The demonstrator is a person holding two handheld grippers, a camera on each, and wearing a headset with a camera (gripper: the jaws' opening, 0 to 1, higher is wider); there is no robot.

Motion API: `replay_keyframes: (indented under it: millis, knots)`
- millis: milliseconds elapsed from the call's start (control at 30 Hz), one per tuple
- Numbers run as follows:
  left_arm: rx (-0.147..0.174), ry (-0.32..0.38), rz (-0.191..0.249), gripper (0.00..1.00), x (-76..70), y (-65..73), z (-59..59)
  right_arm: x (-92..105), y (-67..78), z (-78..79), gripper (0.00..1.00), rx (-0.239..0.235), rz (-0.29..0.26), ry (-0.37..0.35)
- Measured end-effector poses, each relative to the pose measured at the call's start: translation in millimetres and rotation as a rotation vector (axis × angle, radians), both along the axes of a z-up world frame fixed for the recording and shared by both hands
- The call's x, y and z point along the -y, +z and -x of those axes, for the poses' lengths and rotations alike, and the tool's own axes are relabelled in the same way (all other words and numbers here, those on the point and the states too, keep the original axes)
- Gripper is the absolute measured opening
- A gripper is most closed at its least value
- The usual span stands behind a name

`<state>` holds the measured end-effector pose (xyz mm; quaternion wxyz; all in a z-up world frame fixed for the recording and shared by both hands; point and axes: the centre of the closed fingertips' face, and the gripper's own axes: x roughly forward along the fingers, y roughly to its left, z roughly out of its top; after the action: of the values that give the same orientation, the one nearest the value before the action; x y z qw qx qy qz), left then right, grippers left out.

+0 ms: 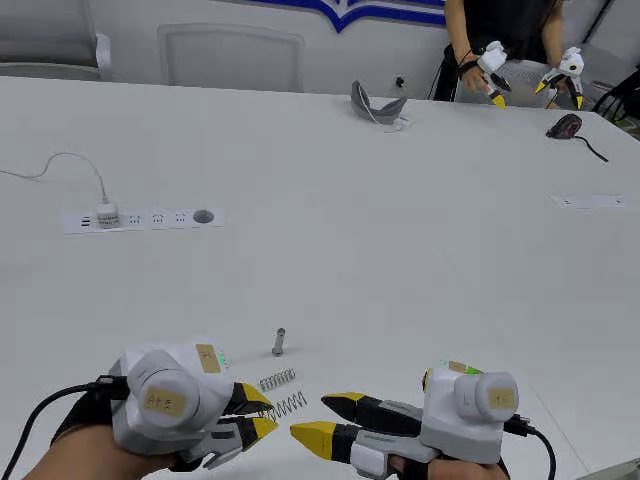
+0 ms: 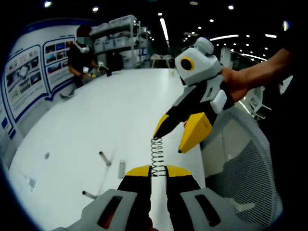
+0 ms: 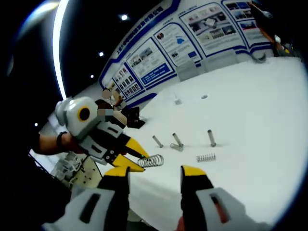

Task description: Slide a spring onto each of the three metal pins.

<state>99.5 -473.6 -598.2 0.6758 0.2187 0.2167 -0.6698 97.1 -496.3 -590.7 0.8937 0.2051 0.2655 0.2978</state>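
Clamped between the yellow jaw tips of the left gripper (image 2: 157,171) is a spring (image 2: 156,153). It is held by one end, and its coils stick straight out ahead of the jaws, clear of the white tabletop (image 1: 400,250). The free end of the spring points at the dark upper jaw of the right gripper (image 1: 312,417) and comes very close to it; whether they touch cannot be told. The right gripper's own view shows its jaws spread wide with nothing between them.

A second spring (image 1: 277,379) lies flat on the table just beyond the held one. Past it, the right gripper view shows three metal pins (image 3: 177,140) standing in a loose row, all bare. In the head view, one of them stands upright just behind the loose spring.

Well apart to the left, a power strip (image 1: 145,218) lies on the table with a white plug (image 1: 107,213) in it. At the far edge a person (image 1: 500,30) holds another pair of grippers.
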Motion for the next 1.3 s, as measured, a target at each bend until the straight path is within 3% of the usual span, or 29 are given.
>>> replay_keyframes:
  millis: [233,400,567,767,833,867,1100,1300]
  knots:
    - [0.018,-0.037,0.000,0.10,3.5,5.0,5.9,-7.8,7.1,-2.5,0.26,0.009,-0.056,0.012]
    - [0.023,-0.050,-0.004,0.10,3.0,4.9,6.5,-5.3,10.2,-4.2,0.16,0.025,-0.064,0.003]
    - [0.024,-0.059,-0.003,0.10,3.3,5.0,6.5,-6.2,15.4,-4.1,0.14,0.026,-0.092,0.016]
    - [-0.006,-0.072,0.014,0.10,7.7,6.6,6.8,-8.0,25.7,-3.6,0.13,0.040,-0.082,0.060]
    - [-0.011,-0.078,0.021,0.09,9.6,8.4,6.6,-9.7,31.1,-2.4,0.12,0.052,-0.063,0.096]
    - [-0.021,-0.083,0.029,0.09,11.6,10.9,7.1,-8.0,31.7,-2.2,0.12,0.058,-0.016,0.122]
    - [-0.022,-0.108,0.060,0.09,21.4,20.4,8.5,-5.7,42.3,-1.6,0.12,0.071,0.131,0.266]
    - [-0.017,-0.133,0.068,0.09,25.6,24.0,11.7,-6.8,44.1,2.5,0.12,0.055,0.251,0.407]
